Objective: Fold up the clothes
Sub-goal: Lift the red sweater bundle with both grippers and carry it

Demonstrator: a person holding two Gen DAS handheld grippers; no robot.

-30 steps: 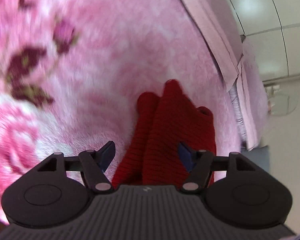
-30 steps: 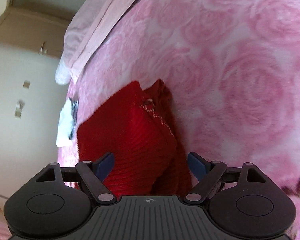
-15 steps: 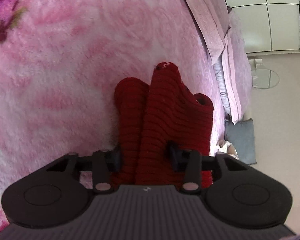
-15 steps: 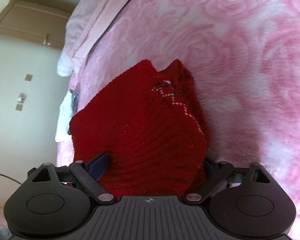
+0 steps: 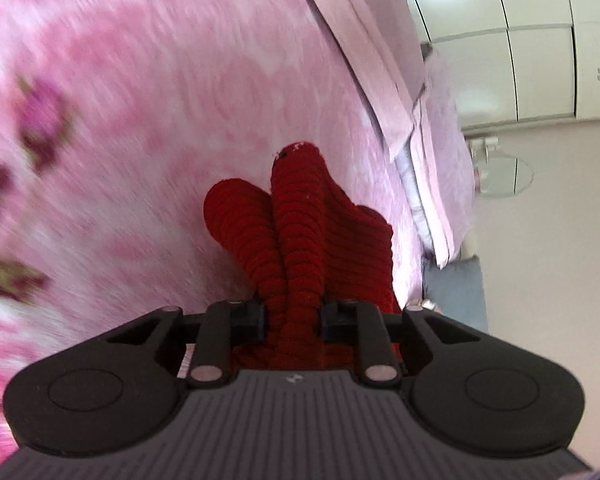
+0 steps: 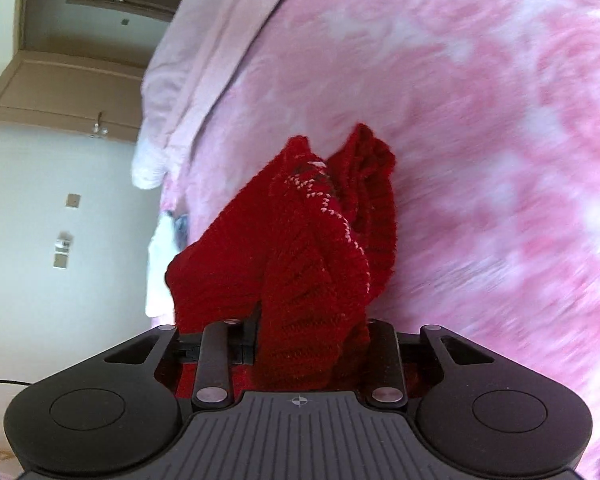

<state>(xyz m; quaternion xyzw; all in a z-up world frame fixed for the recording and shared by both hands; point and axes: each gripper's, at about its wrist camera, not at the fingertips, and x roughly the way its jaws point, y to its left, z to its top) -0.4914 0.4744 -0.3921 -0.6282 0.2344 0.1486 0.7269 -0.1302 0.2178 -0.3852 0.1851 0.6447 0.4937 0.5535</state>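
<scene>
Both grippers are clamped on one red knitted sweater: the left gripper (image 5: 292, 318) pinches a ribbed fold of the red knitted sweater (image 5: 300, 232) between its closed fingers, and the right gripper (image 6: 310, 340) bites a thicker bunch of the same knit, where a white zigzag pattern shows. Bunched and hanging forward from the fingers, the garment sits over a pink rose-patterned fleece blanket (image 6: 500, 160). Farther off lie pale pink bedding (image 5: 380, 60), white wardrobe doors (image 5: 540, 40) and a brown door (image 6: 60, 80).

A pink rose-patterned blanket (image 6: 480, 120) covers the bed, with white wardrobes (image 5: 540, 40) and a wooden door (image 6: 68, 80) beyond.
</scene>
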